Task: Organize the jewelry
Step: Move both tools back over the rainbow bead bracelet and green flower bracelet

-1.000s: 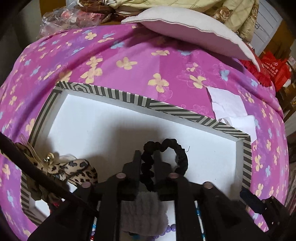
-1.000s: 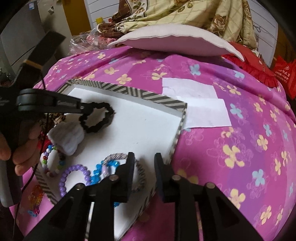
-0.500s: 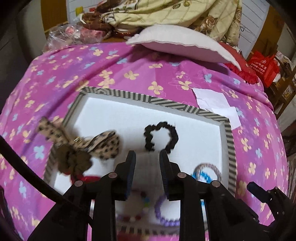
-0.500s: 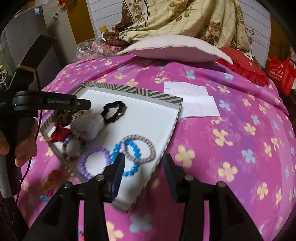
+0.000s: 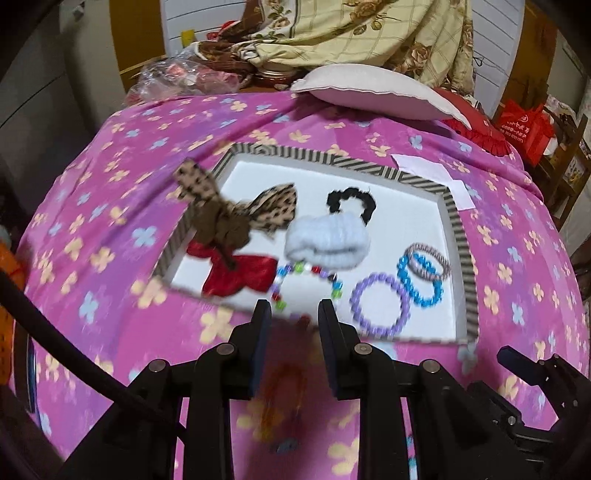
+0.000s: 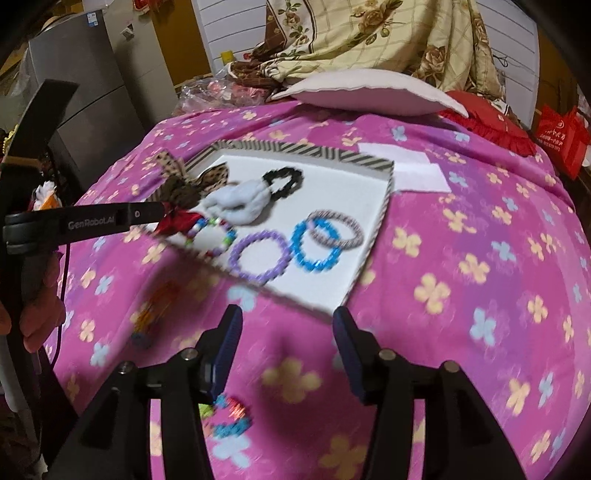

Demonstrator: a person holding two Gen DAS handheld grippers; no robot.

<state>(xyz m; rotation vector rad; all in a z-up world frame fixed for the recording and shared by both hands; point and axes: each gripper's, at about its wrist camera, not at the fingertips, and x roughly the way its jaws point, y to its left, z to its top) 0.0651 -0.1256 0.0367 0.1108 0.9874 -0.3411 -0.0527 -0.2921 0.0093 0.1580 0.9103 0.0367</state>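
Observation:
A white tray with a striped rim (image 5: 456,221) (image 6: 384,218) lies on the pink flowered bedcover. In it lie a black scrunchie (image 5: 351,199) (image 6: 282,181), a pale fluffy scrunchie (image 5: 327,240) (image 6: 240,201), a leopard bow (image 5: 236,214), a red bow (image 5: 236,275), a multicolour bead bracelet (image 6: 210,236), a purple one (image 5: 380,304) (image 6: 260,256), a blue one (image 6: 316,245) and a striped bangle (image 6: 338,229). My left gripper (image 5: 293,314) is open and empty above the tray's near edge. My right gripper (image 6: 288,325) is open and empty before the tray. An orange bead item (image 6: 155,310) and a colourful bead item (image 6: 227,417) lie on the cover.
A white pillow (image 6: 365,92) and a heaped yellow blanket (image 6: 388,33) lie at the far end of the bed. White paper sheets (image 6: 410,168) lie beyond the tray. A red bag (image 6: 561,140) stands at the right. A grey cabinet (image 6: 92,74) stands at the left.
Both grippers have pulled back from the tray and opened wider. The left gripper let go of the black scrunchie, which now lies in the tray.

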